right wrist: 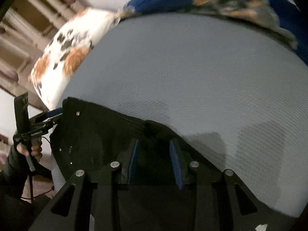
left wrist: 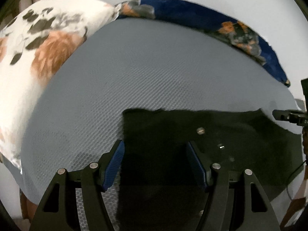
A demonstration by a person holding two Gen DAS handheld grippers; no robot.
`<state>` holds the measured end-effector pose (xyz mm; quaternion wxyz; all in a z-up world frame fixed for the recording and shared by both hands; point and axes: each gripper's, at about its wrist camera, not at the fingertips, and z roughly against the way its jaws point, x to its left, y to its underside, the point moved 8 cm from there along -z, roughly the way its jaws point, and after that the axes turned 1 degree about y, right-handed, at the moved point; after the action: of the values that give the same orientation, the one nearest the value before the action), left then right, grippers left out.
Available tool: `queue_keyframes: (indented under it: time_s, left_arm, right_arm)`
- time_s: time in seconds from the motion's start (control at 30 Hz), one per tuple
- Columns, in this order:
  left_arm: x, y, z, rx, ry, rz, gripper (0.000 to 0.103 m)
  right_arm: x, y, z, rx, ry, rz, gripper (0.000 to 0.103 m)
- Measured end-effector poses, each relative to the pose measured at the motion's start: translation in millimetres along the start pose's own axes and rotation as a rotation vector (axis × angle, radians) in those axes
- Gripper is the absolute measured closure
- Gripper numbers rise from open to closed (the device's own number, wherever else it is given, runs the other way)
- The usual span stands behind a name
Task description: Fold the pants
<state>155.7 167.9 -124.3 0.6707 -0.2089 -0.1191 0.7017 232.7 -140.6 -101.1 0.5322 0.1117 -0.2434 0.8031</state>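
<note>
The left gripper [left wrist: 154,163] stands with its blue pads [left wrist: 113,167] well apart and nothing pinched: the black pants [left wrist: 192,134] lie flat beneath and ahead of them, the left pad just past the cloth's side edge over the grey mattress [left wrist: 134,67]. The right gripper [right wrist: 155,163] has its jaws partly parted, released, with dark cloth under the gap but no fold caught between the pads as far as its own view shows. Out from the fingers, the pants spread across the near part of the mattress, a metal button [left wrist: 200,130] showing on top and the far edge fairly straight. Beyond that lies bare mattress, then a white floral pillow [left wrist: 38,44] and a blue floral pillow [left wrist: 211,19] at the far side. Judging by the flat, squared patch, at least one fold seems made; further folds or smoothing probably remain.
</note>
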Motion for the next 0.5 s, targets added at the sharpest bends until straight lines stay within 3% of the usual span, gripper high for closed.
queue_keyframes:
  time_s: [0.2,0.23,0.27,0.33,0.5]
  left_arm:
    - [6.7,1.6,-10.2,0.015,0.076,0.048,0.035]
    - [6.3,1.1,-11.7,0.015,0.081,0.045,0.035]
    - [6.7,-0.7,-12.5,0.016,0.082,0.044,0.035]
    - [4.7,-6.7,-12.1,0.012,0.081,0.05,0.035]
    - [-7.3,-29.8,4.6,-0.094,0.081,0.019,0.035]
  right_arm:
    - [10.4,-9.7,-35.3,0.095,-0.047,0.016,0.071]
    - [13.2,-9.4,-40.3,0.101,-0.052,0.013,0.079]
    - [12.2,-10.8,-41.5,0.088,-0.04,0.01,0.09]
    - [11.9,-16.6,-38.9,0.052,-0.012,-0.003,0.094]
    - [2.3,-22.9,-31.8,-0.023,0.06,-0.03,0.095]
